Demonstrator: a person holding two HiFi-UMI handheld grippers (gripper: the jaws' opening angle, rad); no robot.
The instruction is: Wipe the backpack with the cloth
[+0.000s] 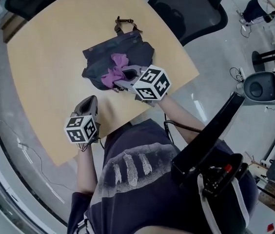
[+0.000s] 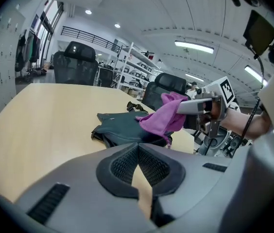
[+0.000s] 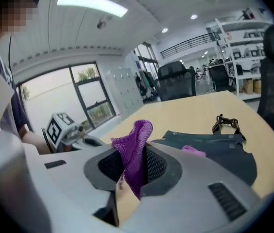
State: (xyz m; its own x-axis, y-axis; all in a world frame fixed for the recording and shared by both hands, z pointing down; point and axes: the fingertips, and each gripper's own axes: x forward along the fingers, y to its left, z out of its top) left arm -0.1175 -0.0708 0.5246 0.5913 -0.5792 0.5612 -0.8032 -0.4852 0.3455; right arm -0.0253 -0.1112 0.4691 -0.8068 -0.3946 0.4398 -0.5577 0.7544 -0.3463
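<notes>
A dark grey backpack (image 1: 101, 57) lies flat and rumpled near the middle of the counter (image 1: 49, 82), its buckled strap (image 1: 123, 24) trailing toward the far edge. A bunched purple cloth (image 1: 113, 72) drapes onto its near right part, pinched in the right gripper (image 1: 123, 78).

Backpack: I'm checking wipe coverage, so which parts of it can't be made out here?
- Head view: the dark grey fabric backpack is partly covered by the purple cloth and right gripper.
- Right gripper view: its near edge sits behind the gripper's body.
- Left gripper view: its black buckle is too small.
</notes>
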